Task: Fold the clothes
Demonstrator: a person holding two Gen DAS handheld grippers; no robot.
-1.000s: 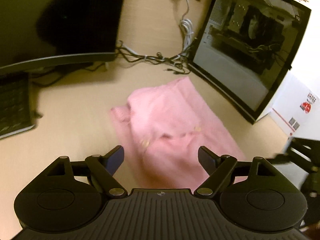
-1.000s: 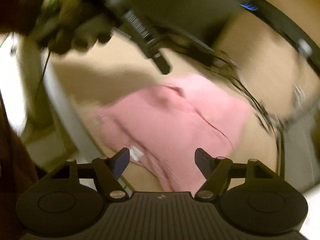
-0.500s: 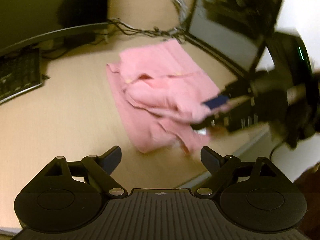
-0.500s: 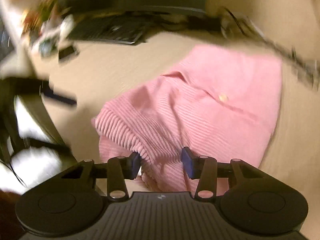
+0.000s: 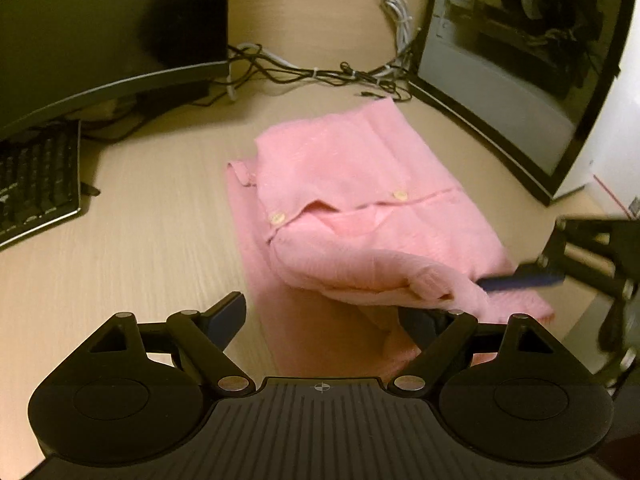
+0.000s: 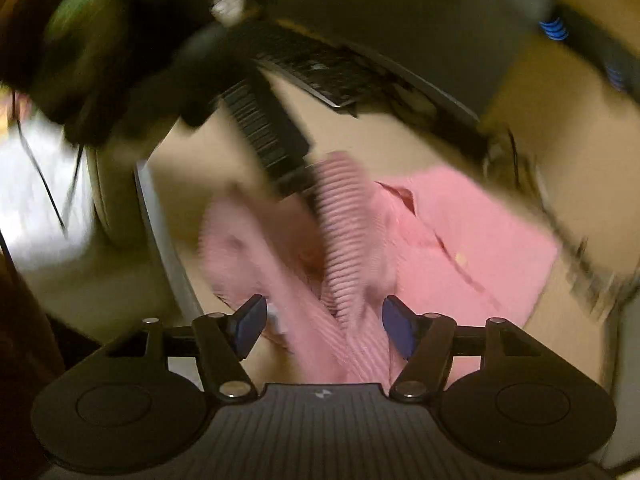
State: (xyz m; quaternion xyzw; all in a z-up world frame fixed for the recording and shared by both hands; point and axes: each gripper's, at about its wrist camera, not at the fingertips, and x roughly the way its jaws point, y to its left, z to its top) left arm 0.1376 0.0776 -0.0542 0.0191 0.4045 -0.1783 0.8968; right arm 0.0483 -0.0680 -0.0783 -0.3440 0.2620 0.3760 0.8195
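Observation:
A pink ribbed buttoned garment [image 5: 360,208] lies partly folded on the wooden desk [image 5: 140,248]. My left gripper [image 5: 326,318] is open at its near edge, with the right finger tucked under a raised fold. My right gripper [image 6: 324,326] is open, with a ribbed strip of the garment [image 6: 344,240] lying between its fingers. In the left wrist view the right gripper's blue fingertip [image 5: 520,280] touches the garment's right edge. The left gripper's finger [image 6: 276,140] shows blurred in the right wrist view, over the cloth.
A curved monitor [image 5: 100,20] and a keyboard [image 5: 36,176] stand at the left. A glass-sided computer case [image 5: 520,60] stands at the right. Tangled cables [image 5: 320,72] lie behind the garment. The desk's front edge [image 6: 168,248] is close.
The right gripper has opened from a narrower gap and swung round. The left gripper has moved in to the garment's near edge. The garment's near part is now bunched up.

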